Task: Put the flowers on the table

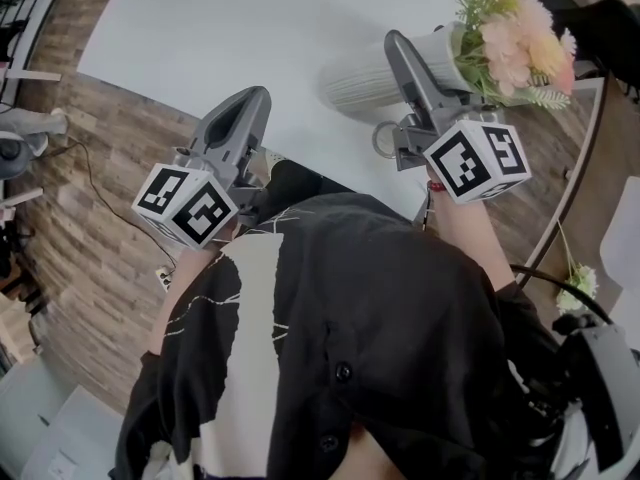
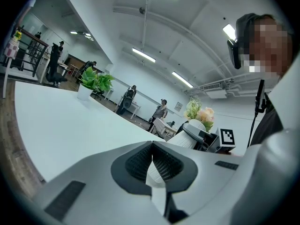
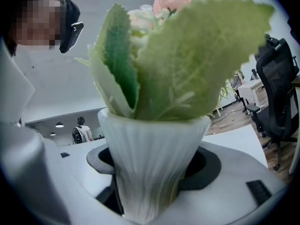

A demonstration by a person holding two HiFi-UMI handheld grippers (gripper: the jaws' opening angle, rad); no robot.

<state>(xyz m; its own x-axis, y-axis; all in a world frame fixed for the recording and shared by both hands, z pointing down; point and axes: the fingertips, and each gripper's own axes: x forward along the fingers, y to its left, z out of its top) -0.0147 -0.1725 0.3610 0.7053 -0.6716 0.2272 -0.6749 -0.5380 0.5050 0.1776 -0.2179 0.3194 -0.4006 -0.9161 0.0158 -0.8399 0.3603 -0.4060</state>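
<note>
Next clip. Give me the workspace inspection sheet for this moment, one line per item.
Surface: white table, large, with a curved edge.
Job's things: white ribbed vase of flowers over the table; cannot tell whether it rests there.
Clutter: potted plant at the table's far end.
Grippers: right gripper jaws clamped on the vase; left gripper jaws together, empty.
Cables: thin black cable on the floor, left.
Surroundings: wood-look floor, office chair, people at distant desks.

Black shirt, cream front panel w/ thin black crack lines, black btns. Left claw & right claw: grey, b/w marker cubes at rear.
</note>
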